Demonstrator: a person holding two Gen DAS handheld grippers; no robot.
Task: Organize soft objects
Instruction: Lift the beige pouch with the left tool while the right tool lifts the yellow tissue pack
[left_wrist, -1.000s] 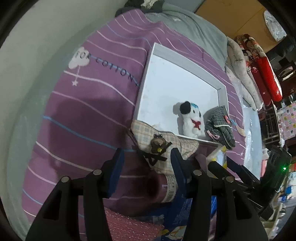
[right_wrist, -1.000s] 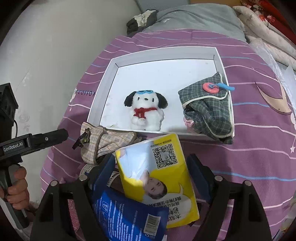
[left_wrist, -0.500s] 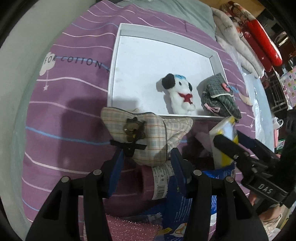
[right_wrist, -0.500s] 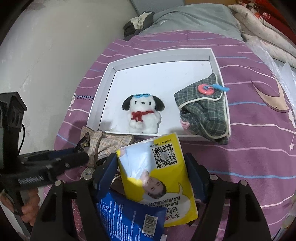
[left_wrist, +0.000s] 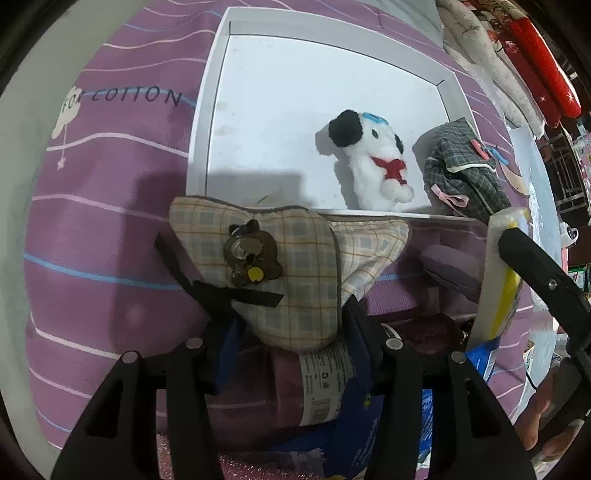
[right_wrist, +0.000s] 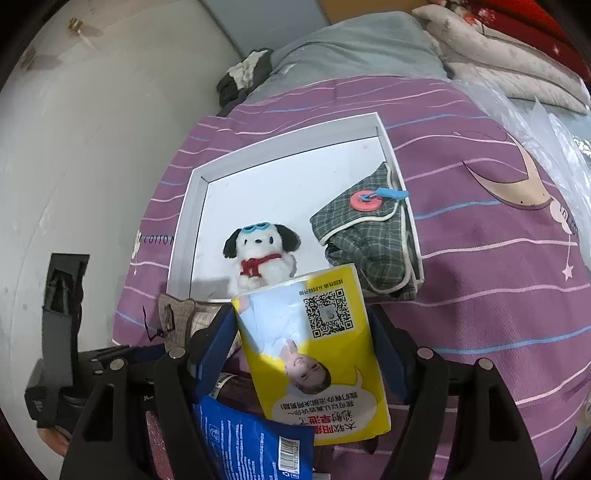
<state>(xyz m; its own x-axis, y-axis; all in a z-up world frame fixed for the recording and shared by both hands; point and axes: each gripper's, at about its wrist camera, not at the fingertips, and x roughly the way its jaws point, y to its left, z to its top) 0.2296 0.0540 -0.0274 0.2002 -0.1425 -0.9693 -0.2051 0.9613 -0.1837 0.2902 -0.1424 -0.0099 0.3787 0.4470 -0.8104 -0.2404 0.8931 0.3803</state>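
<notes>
A beige checked pouch with a brown bear badge lies on the purple bedspread against the near wall of a white tray. My left gripper is open with its fingers either side of the pouch's near end. In the tray are a white plush dog and a green checked pouch. My right gripper is open around a yellow packet, which stands tilted between its fingers. The dog, green pouch and beige pouch also show in the right wrist view.
A maroon bottle and a blue packet lie under the grippers. A grey blanket and folded quilts lie beyond the tray. A white wall runs along the left.
My left gripper has moved forward so its fingers now flank the beige pouch. My right gripper has lifted and closed in on the yellow packet, which now stands higher in view.
</notes>
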